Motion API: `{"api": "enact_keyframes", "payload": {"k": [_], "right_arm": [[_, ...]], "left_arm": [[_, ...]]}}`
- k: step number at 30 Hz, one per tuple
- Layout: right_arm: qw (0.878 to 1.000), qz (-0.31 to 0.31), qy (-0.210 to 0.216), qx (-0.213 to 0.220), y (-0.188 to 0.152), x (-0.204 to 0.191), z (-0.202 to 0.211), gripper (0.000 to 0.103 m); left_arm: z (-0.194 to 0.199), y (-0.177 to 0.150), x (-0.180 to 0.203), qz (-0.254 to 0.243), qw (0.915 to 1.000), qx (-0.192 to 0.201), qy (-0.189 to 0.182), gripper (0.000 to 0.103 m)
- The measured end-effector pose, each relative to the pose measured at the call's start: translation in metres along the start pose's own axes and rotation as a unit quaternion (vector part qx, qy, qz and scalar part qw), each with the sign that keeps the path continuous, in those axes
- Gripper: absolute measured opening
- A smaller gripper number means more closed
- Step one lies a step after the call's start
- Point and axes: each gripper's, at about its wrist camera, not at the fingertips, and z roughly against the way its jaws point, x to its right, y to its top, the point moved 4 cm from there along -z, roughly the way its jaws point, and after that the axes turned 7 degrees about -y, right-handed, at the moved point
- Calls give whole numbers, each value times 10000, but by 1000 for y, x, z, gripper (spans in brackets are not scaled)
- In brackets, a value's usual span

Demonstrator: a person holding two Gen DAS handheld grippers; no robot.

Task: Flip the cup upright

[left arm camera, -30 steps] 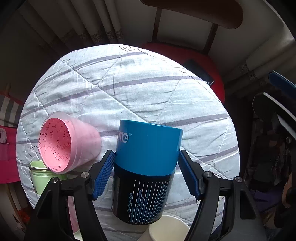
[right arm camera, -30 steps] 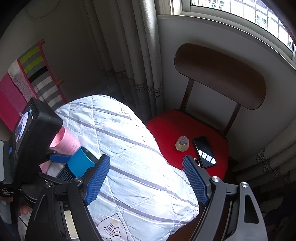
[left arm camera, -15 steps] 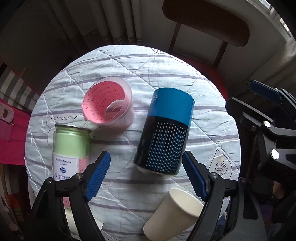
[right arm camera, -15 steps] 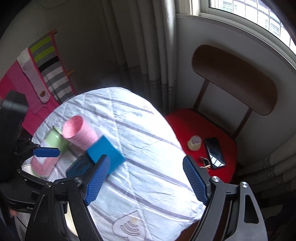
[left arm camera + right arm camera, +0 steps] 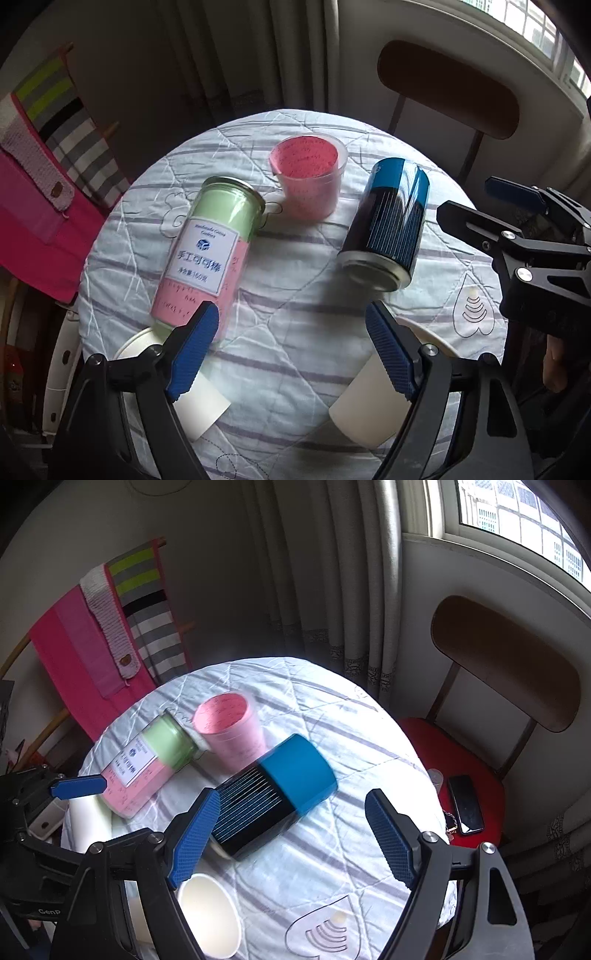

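A blue and black can-shaped cup (image 5: 389,225) stands on the round quilted table (image 5: 295,295), blue end away from me; it also shows in the right wrist view (image 5: 275,797). My left gripper (image 5: 293,354) is open and empty, held above the table's near side, apart from the cup. My right gripper (image 5: 291,838) is open and empty, hovering just above and near the blue cup. A pink cup (image 5: 308,182) stands upright with its mouth up, behind the blue one.
A green and pink jar (image 5: 210,254) stands left of the pink cup. Two white paper cups (image 5: 373,410) (image 5: 192,398) sit at the table's near edge. A red chair (image 5: 461,768) with a phone (image 5: 466,805) stands beyond the table.
My left gripper let go of the blue cup and drew back and up. The cup now stands free on the table. My right gripper swung toward the table and the cup.
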Motion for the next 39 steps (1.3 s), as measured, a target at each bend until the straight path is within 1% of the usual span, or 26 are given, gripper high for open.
{"api": "enact_keyframes", "payload": {"k": [2,6,8,11,14,15,16,17,19,22,28,30,31,33,36,39], "right_arm": [[9999,8,104,36,-2,-4,5,82],[9997,109,102,185,-6,-13,18,82],[9995,75,242,208,-8,-16,23,82],[9986,-94,503,104,-11,-19,28,82],[9958,-354,845,-64,-13,-19,30,82],[9945,-450,940,-131,-13,-17,30,82],[9932,-542,1011,-181,-13,-17,30,82],[9923,-595,1063,-211,-14,-17,31,82],[9892,-734,1214,-366,-15,-15,29,82],[9838,-1039,1335,-595,-17,-11,22,82],[9708,-1637,1478,-944,-22,-4,7,82],[9584,-1953,1662,-1255,-26,0,-5,82],[9545,-2046,1702,-1346,-27,1,-9,82],[9475,-2255,1670,-1532,-31,4,-19,82],[9388,-2512,1654,-1680,-31,7,-30,82],[9294,-2783,1744,-1681,-23,11,-43,82]], "left_arm": [[8,-10,-6,121,9997,117,152,84],[27,-28,-15,386,9977,395,385,86],[38,-36,-21,524,9955,545,580,87],[53,-47,-28,653,9902,744,982,87],[68,-53,-34,767,9853,950,1192,89],[74,-56,-36,835,9822,1062,1307,89],[81,-58,-40,919,9783,1195,1423,93],[86,-60,-44,998,9758,1267,1478,94],[93,-64,-52,1207,9714,1426,1466,95],[93,-67,-57,1337,9712,1452,1335,95],[84,-68,-60,1396,9704,1485,1298,97],[81,-67,-61,1423,9702,1490,1275,98],[79,-67,-61,1427,9706,1493,1237,98],[77,-67,-62,1433,9712,1498,1177,98],[71,-65,-62,1410,9722,1469,1152,99],[66,-63,-62,1378,9739,1439,1088,99]]}}
